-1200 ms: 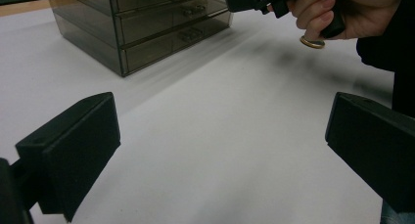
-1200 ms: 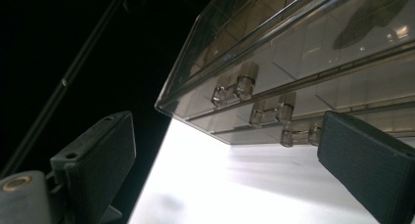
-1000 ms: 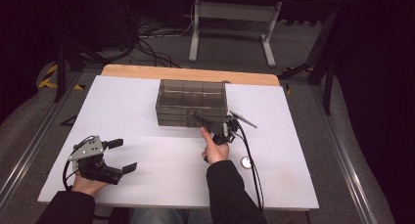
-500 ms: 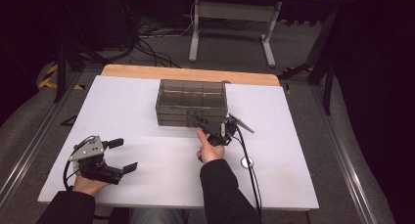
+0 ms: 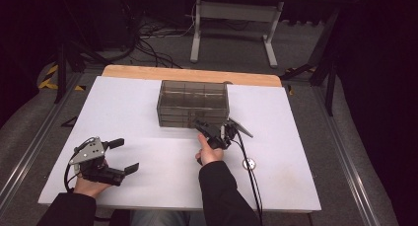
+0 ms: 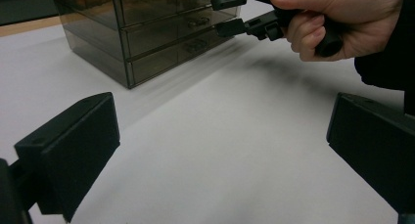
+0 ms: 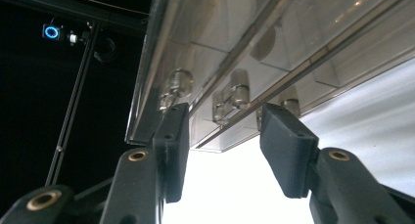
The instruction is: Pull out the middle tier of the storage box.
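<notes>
At the left of the white worktop (image 5: pixel 148 112) the left tongs (image 5: pixel 121 156) rest in the person's hand with jaws wide apart and nothing between them, well away from the clear drawer box (image 5: pixel 193 103) that stands mid-worktop toward the far edge. The right tongs (image 5: pixel 213 131) are up against the box's front; their jaws have just been closing around the middle drawer's small handle (image 7: pixel 230 100), though a gap remains, so they should be centred on it, pinched firmly, then pulled straight back. A small round disc (image 5: pixel 249 163) lies at the right, and the room around is dark, with cables on the floor.
</notes>
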`<act>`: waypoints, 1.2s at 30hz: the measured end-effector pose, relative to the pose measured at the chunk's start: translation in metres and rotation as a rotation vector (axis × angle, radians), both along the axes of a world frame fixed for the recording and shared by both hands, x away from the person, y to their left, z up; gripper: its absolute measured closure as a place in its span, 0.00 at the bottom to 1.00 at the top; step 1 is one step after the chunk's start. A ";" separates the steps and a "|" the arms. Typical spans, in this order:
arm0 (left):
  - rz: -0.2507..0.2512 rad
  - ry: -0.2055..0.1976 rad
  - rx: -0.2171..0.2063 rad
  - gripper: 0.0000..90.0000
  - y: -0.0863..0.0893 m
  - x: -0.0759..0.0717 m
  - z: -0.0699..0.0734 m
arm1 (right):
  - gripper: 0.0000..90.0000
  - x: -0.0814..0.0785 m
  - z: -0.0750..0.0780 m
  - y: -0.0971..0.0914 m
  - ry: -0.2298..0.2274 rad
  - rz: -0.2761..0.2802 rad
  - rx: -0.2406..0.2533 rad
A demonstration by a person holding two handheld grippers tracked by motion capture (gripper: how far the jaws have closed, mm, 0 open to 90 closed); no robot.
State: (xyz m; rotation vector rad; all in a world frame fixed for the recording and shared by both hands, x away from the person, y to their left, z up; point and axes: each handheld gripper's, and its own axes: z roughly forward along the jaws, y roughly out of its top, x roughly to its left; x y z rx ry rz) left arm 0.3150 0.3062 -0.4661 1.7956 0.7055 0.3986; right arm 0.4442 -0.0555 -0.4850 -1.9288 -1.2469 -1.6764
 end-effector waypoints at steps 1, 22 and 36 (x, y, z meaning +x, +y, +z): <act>0.000 -0.001 -0.001 0.00 0.000 0.000 0.000 | 0.62 0.000 -0.001 0.000 0.005 -0.005 0.005; -0.013 -0.005 0.004 0.00 0.000 0.000 0.000 | 0.79 0.004 -0.016 0.006 0.016 -0.055 0.096; -0.019 -0.003 0.007 0.00 0.000 0.001 0.000 | 0.88 0.006 -0.021 0.007 0.001 -0.066 0.117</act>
